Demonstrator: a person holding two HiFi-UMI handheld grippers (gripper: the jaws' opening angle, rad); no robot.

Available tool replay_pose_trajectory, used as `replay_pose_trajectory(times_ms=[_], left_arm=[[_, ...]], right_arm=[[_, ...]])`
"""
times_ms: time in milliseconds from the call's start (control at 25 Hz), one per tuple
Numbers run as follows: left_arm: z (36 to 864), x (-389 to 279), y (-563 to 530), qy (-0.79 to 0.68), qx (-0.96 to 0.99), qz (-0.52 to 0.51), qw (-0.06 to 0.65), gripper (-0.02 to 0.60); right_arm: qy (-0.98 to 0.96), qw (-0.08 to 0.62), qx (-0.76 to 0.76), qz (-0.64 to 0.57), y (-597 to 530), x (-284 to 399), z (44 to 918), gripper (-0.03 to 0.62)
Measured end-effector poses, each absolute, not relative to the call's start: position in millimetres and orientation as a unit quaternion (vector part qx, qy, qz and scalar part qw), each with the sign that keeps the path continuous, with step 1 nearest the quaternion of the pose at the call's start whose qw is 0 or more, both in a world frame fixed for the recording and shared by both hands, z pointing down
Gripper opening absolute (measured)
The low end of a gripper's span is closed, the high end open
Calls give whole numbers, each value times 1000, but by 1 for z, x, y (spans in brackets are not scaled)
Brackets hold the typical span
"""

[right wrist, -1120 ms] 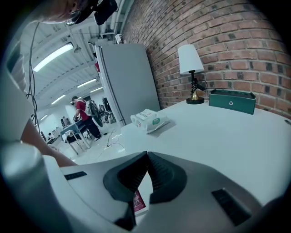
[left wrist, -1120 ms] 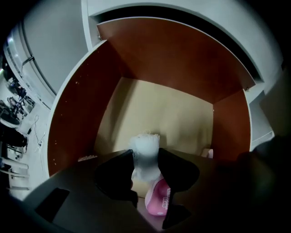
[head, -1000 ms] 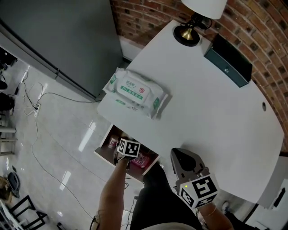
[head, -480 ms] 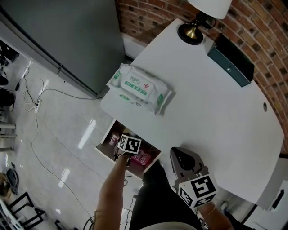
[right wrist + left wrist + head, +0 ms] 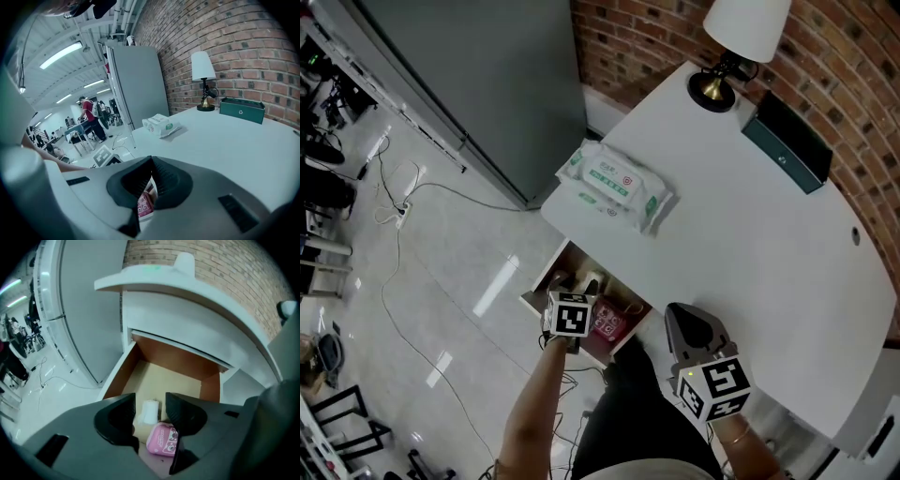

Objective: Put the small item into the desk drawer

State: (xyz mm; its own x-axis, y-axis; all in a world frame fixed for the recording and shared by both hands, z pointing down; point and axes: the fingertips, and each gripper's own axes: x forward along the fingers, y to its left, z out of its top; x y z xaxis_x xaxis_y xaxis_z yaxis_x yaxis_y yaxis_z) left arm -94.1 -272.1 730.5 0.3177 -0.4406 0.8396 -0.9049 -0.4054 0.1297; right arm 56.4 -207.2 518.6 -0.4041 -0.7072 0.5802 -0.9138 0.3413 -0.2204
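No text legible in any view. Wipes pack [image 5: 616, 185] on the desk [image 5: 750, 244]: white label with green edging and a small red emblem; lines of print are present but too small to read. Pink item [image 5: 162, 439] in the drawer [image 5: 119, 373]: a band of dark lettering above cartoon faces, blurred, unreadable. Green box [image 5: 794, 143]: one small pale round mark on its front, no characters made out. No numbers or brand names read.

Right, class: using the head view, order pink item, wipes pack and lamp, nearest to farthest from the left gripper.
1. pink item, in the open drawer beside it.
2. wipes pack, at the desk's left edge.
3. lamp, at the far corner.
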Motion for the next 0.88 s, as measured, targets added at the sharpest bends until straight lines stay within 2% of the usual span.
replay_pose_trajectory(times_ms=[400,880], left_arm=[[605,-137,-233,-548,740,287,263,138],[497,-193,-156,-635,713,172,245,38]], right_arm=[[-824,181,495,207,-192,40,462,8],[-845,166,474,186,-166,13,428,8]])
